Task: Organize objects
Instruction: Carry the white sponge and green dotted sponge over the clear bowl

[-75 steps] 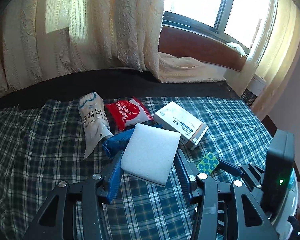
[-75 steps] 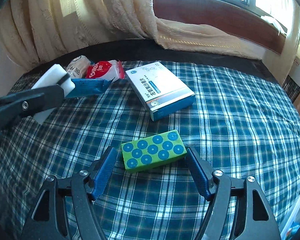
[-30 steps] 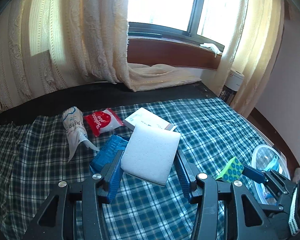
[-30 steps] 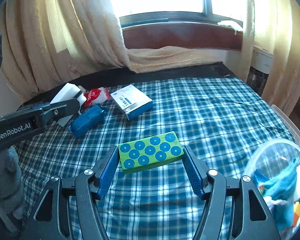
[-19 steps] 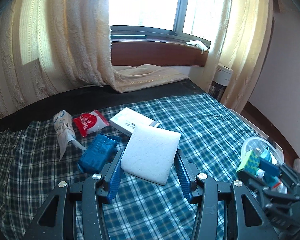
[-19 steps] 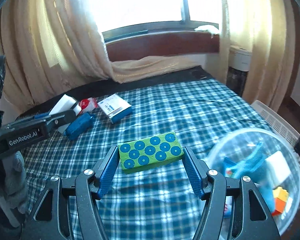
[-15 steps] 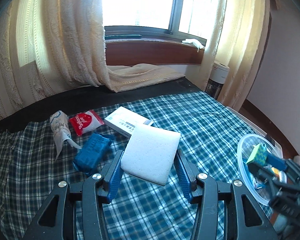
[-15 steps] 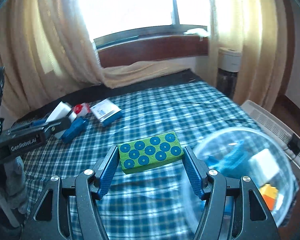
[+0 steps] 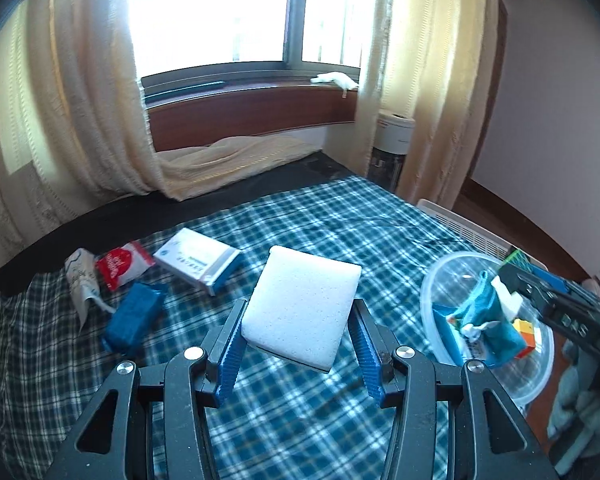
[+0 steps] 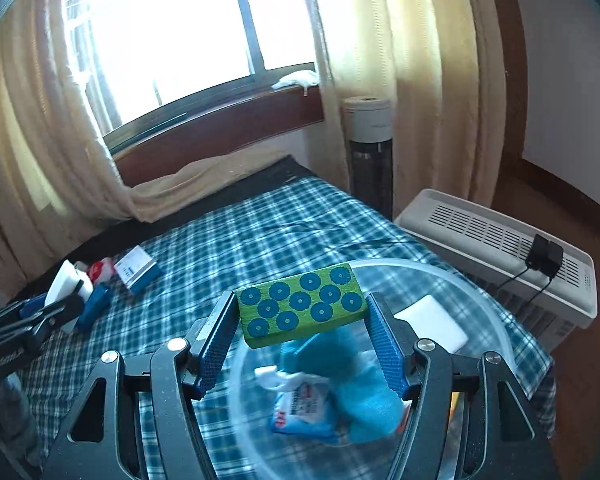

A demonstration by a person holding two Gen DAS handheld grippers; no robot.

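My left tongs [image 9: 298, 344] pinched the white sponge [image 9: 301, 312], its blue pads pressed against both long edges, and carried it clear above the plaid bedspread [image 9: 324, 220]. My right tongs [image 10: 302, 334] were clamped on the green block with blue dots [image 10: 302, 306], held over the clear plastic bowl [image 10: 488, 312]. The bowl sat at the bed's edge, at 3 o'clock from the sponge in the left view. Inside it lay a blue cloth [image 10: 364, 396], a white and blue packet [image 10: 300, 404] and a white pad [image 10: 430, 322]. Back at 10 o'clock on the bedspread sat the white medicine box [image 9: 198, 258], the red packet [image 9: 122, 266], the blue pack [image 9: 134, 316] and a white pouch [image 9: 80, 280], all close together. A white heater [image 10: 500, 248] stood just beside the bed
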